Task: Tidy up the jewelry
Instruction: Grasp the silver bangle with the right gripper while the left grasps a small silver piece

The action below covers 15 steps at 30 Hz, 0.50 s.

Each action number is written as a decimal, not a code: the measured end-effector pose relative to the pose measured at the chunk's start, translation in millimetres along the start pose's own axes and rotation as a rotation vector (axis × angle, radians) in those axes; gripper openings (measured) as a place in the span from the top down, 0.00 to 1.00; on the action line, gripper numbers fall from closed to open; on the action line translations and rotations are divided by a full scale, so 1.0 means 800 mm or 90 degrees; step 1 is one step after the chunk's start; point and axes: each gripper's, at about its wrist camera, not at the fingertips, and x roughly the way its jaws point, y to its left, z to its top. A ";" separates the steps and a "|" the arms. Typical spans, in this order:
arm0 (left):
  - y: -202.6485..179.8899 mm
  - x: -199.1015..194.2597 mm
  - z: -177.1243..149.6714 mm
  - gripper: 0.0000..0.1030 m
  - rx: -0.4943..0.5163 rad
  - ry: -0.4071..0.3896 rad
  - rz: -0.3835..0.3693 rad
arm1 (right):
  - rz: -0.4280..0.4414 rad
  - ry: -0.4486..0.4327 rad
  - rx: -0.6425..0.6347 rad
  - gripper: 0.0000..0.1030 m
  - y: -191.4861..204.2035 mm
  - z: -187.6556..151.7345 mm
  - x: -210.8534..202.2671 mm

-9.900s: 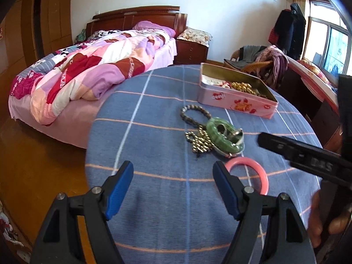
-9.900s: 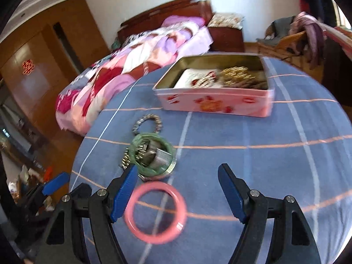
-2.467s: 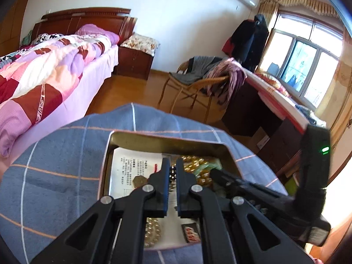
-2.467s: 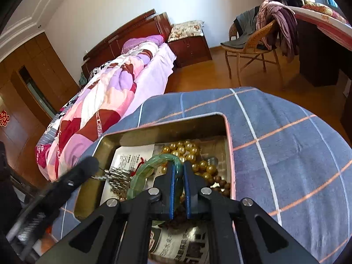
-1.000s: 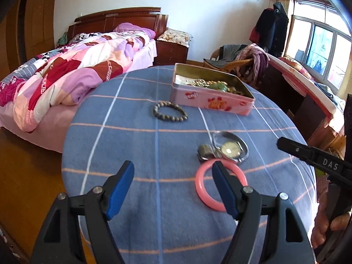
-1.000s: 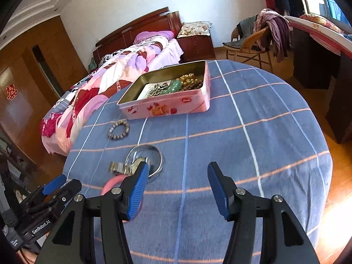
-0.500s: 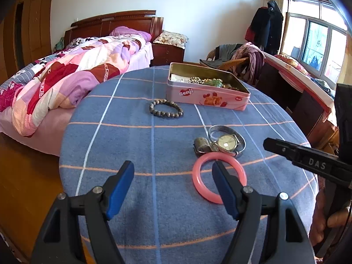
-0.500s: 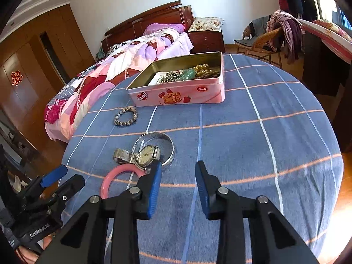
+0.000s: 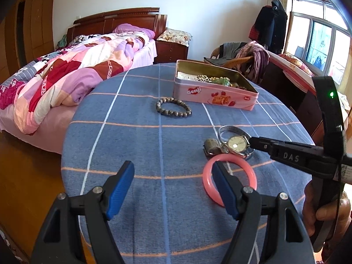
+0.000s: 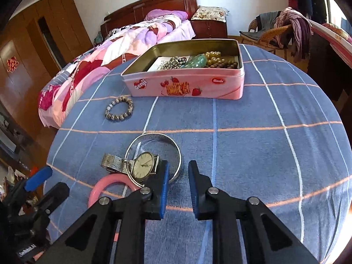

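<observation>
Four pieces lie loose on the blue checked tablecloth (image 10: pixel 264 121): a beaded bracelet (image 10: pixel 119 110), a silver bangle (image 10: pixel 173 146), a wristwatch (image 10: pixel 143 165) propped on that bangle, and a pink bangle (image 9: pixel 230 181) just beside them, while the pink tin (image 10: pixel 187 88) behind holds more beads. The right gripper (image 10: pixel 178 181) is closing with the silver bangle's rim between its blue pads, not yet pinched. The left gripper (image 9: pixel 173 189) hangs released and empty.

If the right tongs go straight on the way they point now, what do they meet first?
Probably the silver bangle: its near rim lies just ahead of the right tongs, whose jaws are closing with nothing yet between them. The watch sits slightly left. Depth is uncertain.
</observation>
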 end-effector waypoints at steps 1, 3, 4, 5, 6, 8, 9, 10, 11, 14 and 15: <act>0.001 0.001 0.001 0.27 -0.002 0.001 0.000 | -0.008 0.005 -0.005 0.84 0.001 0.001 0.003; 0.003 0.003 0.001 0.27 -0.006 0.004 -0.003 | -0.020 0.007 -0.011 0.87 0.003 0.001 0.005; 0.004 0.004 0.001 0.27 -0.007 0.005 -0.005 | -0.025 0.010 -0.017 0.88 0.005 0.003 0.007; 0.004 0.005 0.001 0.27 -0.007 0.006 -0.007 | -0.031 0.012 -0.026 0.90 0.008 0.005 0.010; 0.003 0.006 0.002 0.27 -0.006 0.008 -0.008 | -0.038 0.014 -0.037 0.91 0.011 0.007 0.011; 0.001 0.007 0.003 0.27 -0.002 0.010 -0.010 | -0.049 0.014 -0.050 0.97 0.013 0.011 0.015; 0.000 0.007 0.003 0.27 0.001 0.011 -0.012 | -0.047 0.014 -0.048 0.98 0.012 0.012 0.016; -0.001 0.007 0.004 0.27 0.005 0.011 -0.014 | -0.040 0.015 -0.041 0.98 0.009 0.014 0.016; -0.002 0.007 0.005 0.27 0.009 0.011 -0.015 | -0.037 0.014 -0.034 0.98 0.007 0.014 0.016; -0.003 0.009 0.008 0.27 0.016 0.011 -0.014 | -0.027 0.004 -0.002 0.98 -0.005 0.016 0.010; -0.004 0.010 0.008 0.27 0.017 0.012 -0.016 | -0.021 -0.001 0.010 0.98 -0.009 0.017 0.007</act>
